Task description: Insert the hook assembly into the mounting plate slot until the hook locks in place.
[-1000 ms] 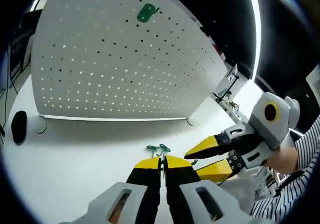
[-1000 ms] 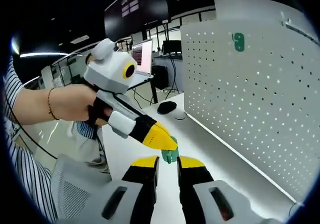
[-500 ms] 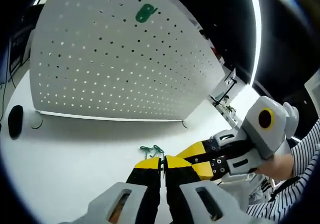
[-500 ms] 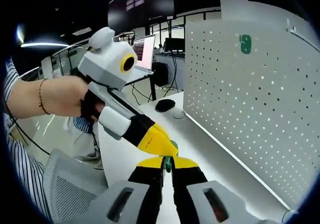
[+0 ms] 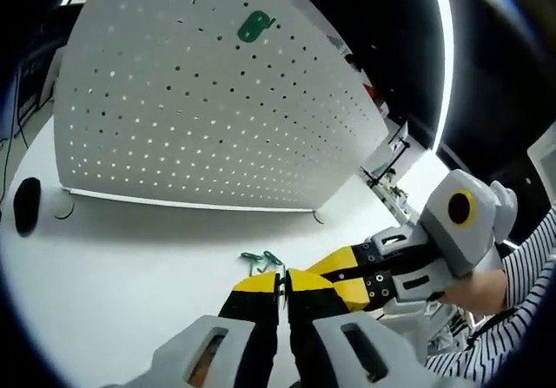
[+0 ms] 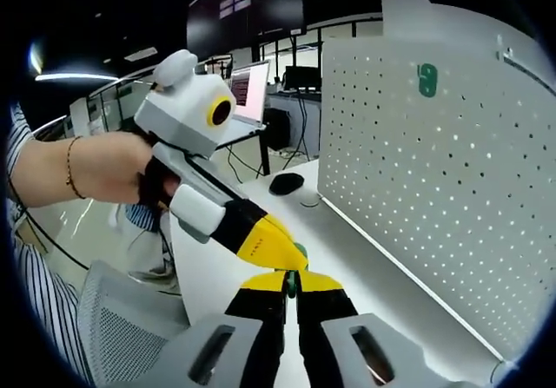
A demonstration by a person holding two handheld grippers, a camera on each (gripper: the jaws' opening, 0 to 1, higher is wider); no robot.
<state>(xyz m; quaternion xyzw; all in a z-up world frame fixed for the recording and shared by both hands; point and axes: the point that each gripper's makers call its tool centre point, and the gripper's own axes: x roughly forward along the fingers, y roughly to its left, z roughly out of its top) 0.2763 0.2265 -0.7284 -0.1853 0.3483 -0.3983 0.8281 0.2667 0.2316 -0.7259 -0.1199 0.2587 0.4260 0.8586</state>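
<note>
A small green hook assembly (image 5: 262,259) of thin bent wire and moulded plastic was seen in the left gripper view just beyond the yellow tips of the left gripper (image 5: 282,281), whose black-and-yellow jaws were drawn together with only a sliver of a gap, a thin stem of the green piece pinched between them. The right gripper (image 5: 347,277) was brought in from the right of that view, its wedge-shaped yellow tips laid close beside the left one's, and it was held by a hand (image 5: 476,289) emerging from a striped sleeve (image 5: 530,271). In the right gripper view, the right gripper (image 6: 291,282) was seen with its jaws nearly closed on a bit of the green hook assembly (image 6: 294,282), while the left gripper (image 6: 282,253) was angled down from the upper left so that its yellow tip touched the same spot. A white perforated mounting plate (image 5: 200,101), smooth and matte with regular rows of small round holes, was stood upright on the white table (image 5: 113,266), well apart from the grippers. Another green hook (image 5: 254,25) of rounded shape was already fixed high on the plate. A dark oval mouse (image 5: 26,204) was lying near the plate's far end.
</note>
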